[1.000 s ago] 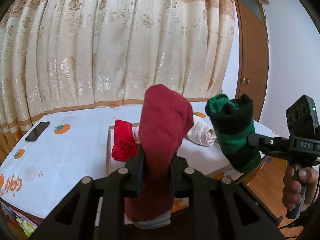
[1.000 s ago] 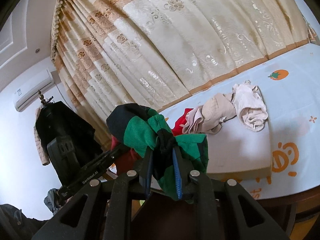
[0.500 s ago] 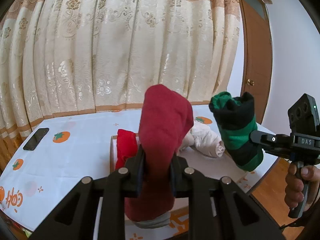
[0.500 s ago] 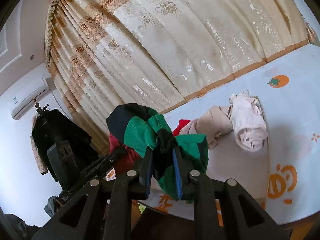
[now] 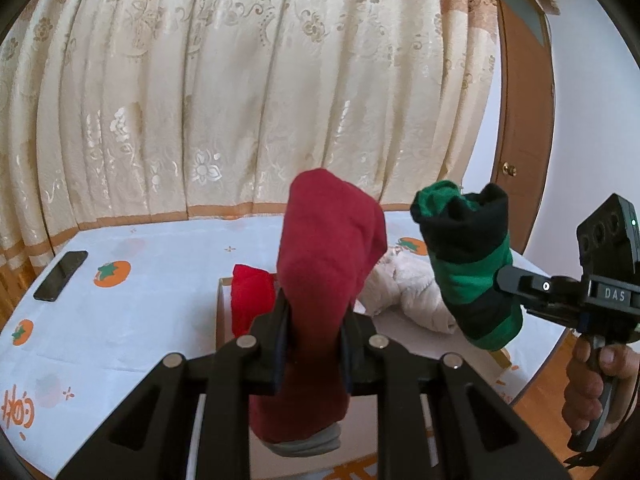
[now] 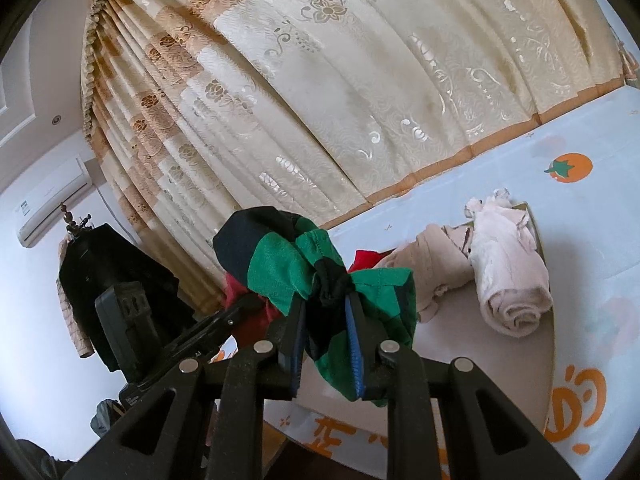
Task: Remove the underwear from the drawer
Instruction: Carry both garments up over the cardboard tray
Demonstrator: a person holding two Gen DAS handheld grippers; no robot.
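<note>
In the left wrist view my left gripper (image 5: 314, 312) is shut on a dark red underwear (image 5: 328, 264) that stands up between its fingers and hangs below them. To its right my right gripper (image 5: 500, 280), held by a hand (image 5: 588, 392), grips a green-and-black striped underwear (image 5: 468, 276). The right wrist view shows my right gripper (image 6: 326, 312) shut on that green-and-black underwear (image 6: 280, 264), with my left gripper (image 6: 240, 312) and the dark red underwear (image 6: 248, 320) at its left. Both garments hang in the air above the near edge of the table (image 5: 140, 320). No drawer is in view.
On the white cloth with orange prints lies a flat box (image 6: 440, 344) bearing a bright red garment (image 5: 252, 292) and beige rolled ones (image 6: 508, 276). A phone (image 5: 60, 276) lies at the far left. Curtains (image 5: 240, 100) hang behind; a door (image 5: 520, 120) stands right, a coat rack (image 6: 104, 280) left.
Both grippers have moved forward over the table's near edge and a little up, each still carrying its garment. The grips look the same.
</note>
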